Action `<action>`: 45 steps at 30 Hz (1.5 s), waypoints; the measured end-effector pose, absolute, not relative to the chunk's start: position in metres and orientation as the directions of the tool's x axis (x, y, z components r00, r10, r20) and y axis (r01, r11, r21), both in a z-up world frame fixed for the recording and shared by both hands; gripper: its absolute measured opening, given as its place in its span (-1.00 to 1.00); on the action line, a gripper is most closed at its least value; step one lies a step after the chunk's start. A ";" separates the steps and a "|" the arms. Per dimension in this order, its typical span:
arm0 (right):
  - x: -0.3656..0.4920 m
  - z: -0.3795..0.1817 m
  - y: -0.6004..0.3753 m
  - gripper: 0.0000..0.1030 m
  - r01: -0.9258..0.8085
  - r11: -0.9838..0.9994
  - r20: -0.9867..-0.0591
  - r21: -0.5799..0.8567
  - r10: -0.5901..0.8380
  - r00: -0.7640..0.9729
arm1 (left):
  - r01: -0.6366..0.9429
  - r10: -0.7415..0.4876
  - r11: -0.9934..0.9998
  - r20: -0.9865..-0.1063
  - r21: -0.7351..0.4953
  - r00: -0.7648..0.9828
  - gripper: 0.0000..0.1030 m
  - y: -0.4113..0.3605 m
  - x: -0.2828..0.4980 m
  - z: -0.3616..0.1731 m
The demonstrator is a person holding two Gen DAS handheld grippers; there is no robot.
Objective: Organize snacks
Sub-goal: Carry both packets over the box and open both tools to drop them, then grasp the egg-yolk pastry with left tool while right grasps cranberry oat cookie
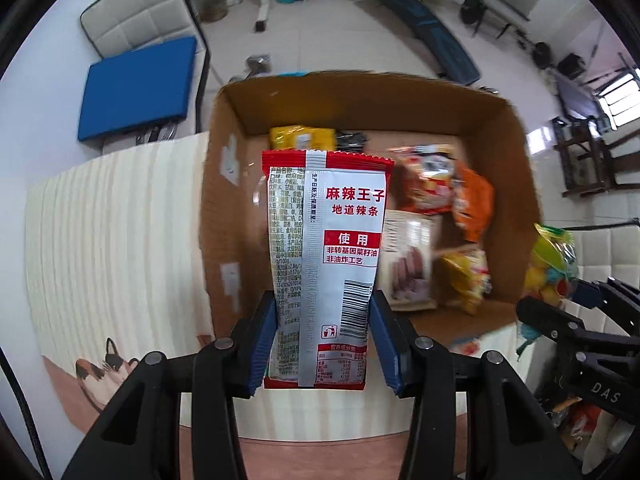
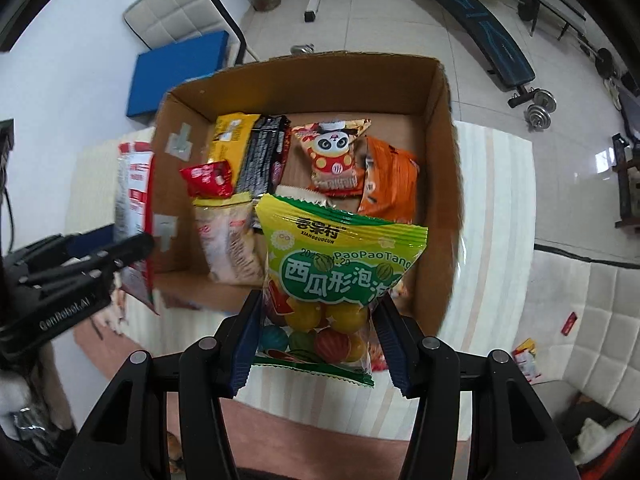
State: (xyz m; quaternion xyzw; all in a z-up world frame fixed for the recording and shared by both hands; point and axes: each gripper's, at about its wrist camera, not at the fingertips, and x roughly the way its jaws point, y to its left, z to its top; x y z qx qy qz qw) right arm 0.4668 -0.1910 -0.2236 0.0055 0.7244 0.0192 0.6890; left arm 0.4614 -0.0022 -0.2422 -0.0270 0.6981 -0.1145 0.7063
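Carrying one packet apiece, both tools hang above the cardboard box (image 2: 440, 92) on the table (image 1: 120, 220). The left tool (image 1: 322, 344) is clamped on a red-and-silver spicy-strip packet (image 1: 326, 240), its pads pressing the lower edges, long axis running straight out along the fingers, back panel and barcode toward the camera. The right tool (image 2: 316, 344) grips a green watermelon bubble-gum bag (image 2: 340, 280) the same way, low down across the gumballs.

The relation that matters: the box lies ahead of and below both tools, open side up. The gum bag hangs over the near part of the box interior, while the spicy-strip packet hangs over the box's left wall (seen from the right wrist view, it sits partly outside that wall), so the right hand looks better placed to drop first.

Inside already lie a yellow packet (image 2: 232, 136), a black packet (image 2: 264, 152), a panda-print bag (image 2: 336, 156) and an orange bag (image 2: 390, 180). Each held packet hides the floor of the box behind it, and motion blur smears the far snacks in the left view.
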 end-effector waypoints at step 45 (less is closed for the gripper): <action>0.427 -0.174 -0.174 0.81 -0.021 0.998 -0.990 -0.059 -0.056 0.127 | 0.060 -0.190 0.982 -0.939 -0.180 0.288 0.75 0.011 0.402 -0.164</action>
